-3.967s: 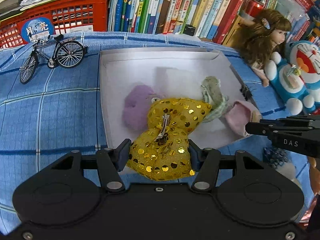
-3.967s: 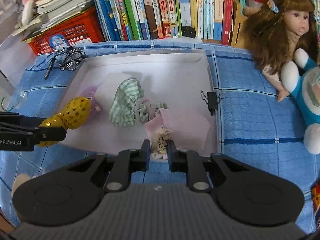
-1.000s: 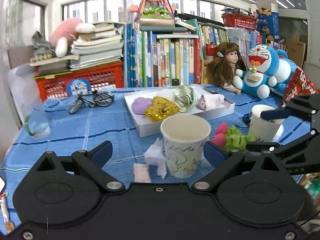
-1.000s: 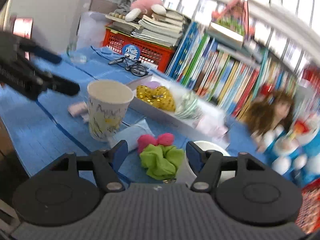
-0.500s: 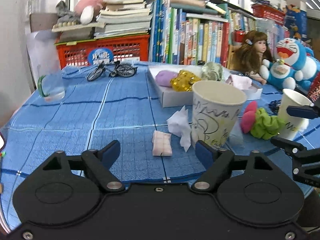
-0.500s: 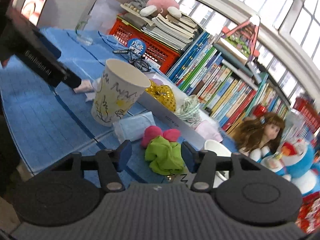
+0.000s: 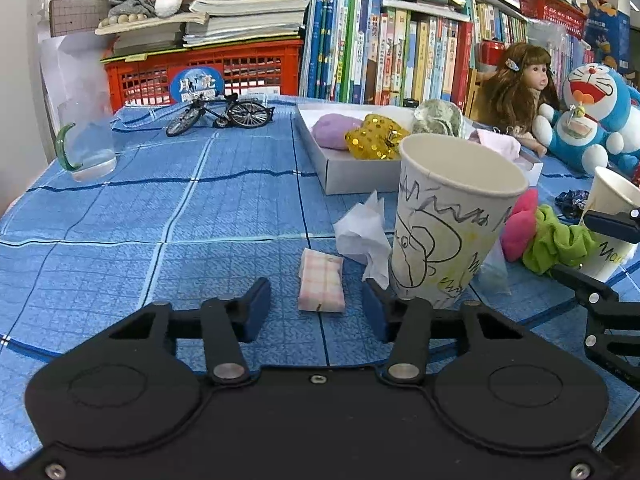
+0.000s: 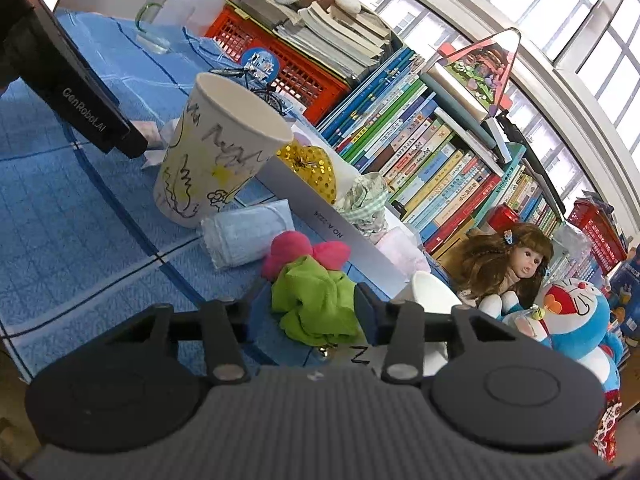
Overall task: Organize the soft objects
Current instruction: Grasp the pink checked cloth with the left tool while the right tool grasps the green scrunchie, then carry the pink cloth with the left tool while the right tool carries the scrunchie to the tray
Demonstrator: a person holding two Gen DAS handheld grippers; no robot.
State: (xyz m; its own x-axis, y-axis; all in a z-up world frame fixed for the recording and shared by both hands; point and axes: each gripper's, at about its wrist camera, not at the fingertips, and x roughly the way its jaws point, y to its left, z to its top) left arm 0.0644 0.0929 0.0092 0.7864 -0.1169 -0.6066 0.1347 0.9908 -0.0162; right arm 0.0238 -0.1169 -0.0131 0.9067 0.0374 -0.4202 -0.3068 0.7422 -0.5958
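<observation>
On the blue checked cloth [image 7: 120, 208], left gripper [image 7: 316, 314] low, jaws partly apart and just closing, straddling a pink checked pad [image 7: 322, 286] without touching; drawn-on paper cup [image 7: 448, 216] at 2 o'clock of it; right gripper [image 8: 306, 312] partly apart, closing, flanking a green scrunchie [image 8: 316, 304], contact unclear; white box [image 8: 332, 232] at 12 o'clock

I see a blue checked tablecloth [image 7: 224, 208], pink plaid pad [image 7: 321, 285], lime green scrunchie [image 8: 314, 304], gold sequinned bow [image 7: 376, 136], red crate [image 7: 208, 74]
</observation>
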